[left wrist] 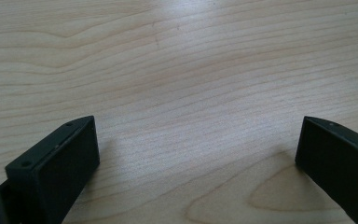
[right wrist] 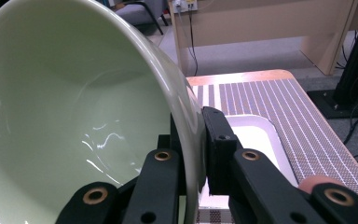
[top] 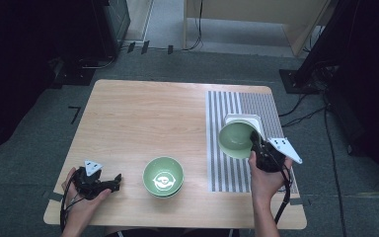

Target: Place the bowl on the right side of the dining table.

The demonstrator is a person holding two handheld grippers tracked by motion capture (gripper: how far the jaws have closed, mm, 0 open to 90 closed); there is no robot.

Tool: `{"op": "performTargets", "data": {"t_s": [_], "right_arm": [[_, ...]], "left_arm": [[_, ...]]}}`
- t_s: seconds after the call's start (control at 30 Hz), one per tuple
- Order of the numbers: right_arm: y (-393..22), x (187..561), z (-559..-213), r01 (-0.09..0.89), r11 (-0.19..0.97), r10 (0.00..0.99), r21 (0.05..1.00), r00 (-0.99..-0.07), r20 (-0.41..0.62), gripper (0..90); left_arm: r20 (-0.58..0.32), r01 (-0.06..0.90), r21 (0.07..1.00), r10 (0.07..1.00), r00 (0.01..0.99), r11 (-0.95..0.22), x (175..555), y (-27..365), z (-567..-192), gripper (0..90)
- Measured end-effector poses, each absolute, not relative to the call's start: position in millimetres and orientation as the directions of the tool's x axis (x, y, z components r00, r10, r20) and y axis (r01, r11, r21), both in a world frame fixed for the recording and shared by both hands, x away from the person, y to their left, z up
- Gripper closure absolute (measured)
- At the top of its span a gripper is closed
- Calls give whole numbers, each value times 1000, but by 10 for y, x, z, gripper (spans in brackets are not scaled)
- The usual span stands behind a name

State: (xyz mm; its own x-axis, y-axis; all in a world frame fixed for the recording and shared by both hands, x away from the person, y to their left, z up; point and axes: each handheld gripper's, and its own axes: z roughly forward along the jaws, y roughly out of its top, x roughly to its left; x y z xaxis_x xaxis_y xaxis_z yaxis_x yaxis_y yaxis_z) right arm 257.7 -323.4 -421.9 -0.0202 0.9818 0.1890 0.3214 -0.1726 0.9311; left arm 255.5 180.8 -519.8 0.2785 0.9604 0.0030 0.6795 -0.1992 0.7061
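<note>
Now the right gripper [top: 254,144] pinches a tilted bowl [top: 235,139] by its rim above the tray [top: 246,119], not yet stacked on the other bowl [top: 163,176]; the left gripper [top: 113,181] rests wide open.

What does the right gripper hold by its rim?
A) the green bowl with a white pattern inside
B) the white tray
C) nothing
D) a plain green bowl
D: the right gripper is clamped on the rim of the plain green bowl, tilted above the white tray; the patterned bowl sits apart on the table.
</note>
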Motion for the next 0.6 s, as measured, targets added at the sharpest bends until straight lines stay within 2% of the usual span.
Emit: {"op": "performTargets", "data": {"t_s": [0.6], "right_arm": [[-3370, 2775, -4351, 360, -196, 980, 912, 32, 198, 843]], "left_arm": [[3, 680, 706, 961, 276, -198, 2557, 1806, -5197, 0]]}}
